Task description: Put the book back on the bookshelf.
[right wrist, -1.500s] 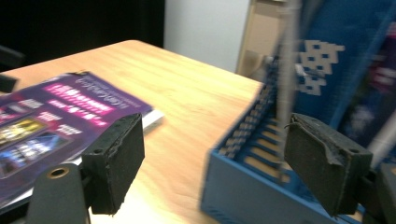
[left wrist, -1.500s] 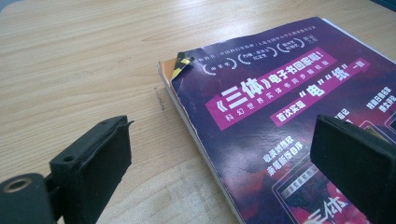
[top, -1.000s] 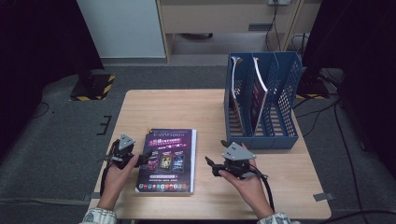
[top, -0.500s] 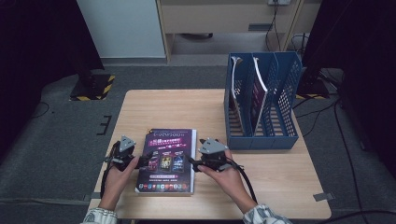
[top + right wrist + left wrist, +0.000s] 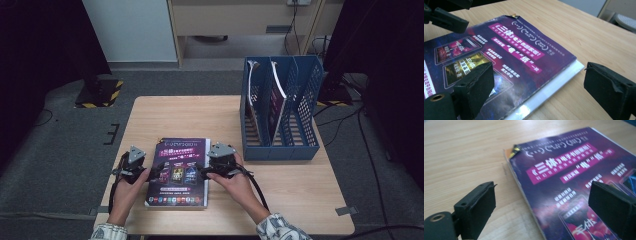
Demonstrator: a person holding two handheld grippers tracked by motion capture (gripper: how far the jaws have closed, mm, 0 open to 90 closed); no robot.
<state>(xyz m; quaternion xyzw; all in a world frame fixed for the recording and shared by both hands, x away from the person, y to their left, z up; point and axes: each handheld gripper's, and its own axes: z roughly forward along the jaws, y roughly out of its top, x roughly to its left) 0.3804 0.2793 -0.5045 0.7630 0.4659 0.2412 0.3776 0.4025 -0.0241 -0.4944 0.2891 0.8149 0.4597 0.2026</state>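
A purple magazine (image 5: 179, 171) lies flat near the table's front edge, with pink title bars on its cover (image 5: 506, 55). My left gripper (image 5: 153, 173) rests at its left edge, open. In the left gripper view that edge (image 5: 529, 202) runs between the two pads without touching them (image 5: 542, 195). My right gripper (image 5: 201, 171) sits at the magazine's right edge. Its jaws have just been opening and stand wide (image 5: 537, 75). They straddle the white page edge without pressing on it. The left gripper's jaw (image 5: 446, 15) shows across the cover.
A blue file holder (image 5: 280, 150) stands at the table's back right, with magazines upright in two of its slots. Bare wood table (image 5: 170, 120) stretches behind the magazine. Cables trail from both grippers toward the front edge.
My right gripper has moved left, from the bare table to the magazine's right edge. The left gripper has stayed at the left edge.
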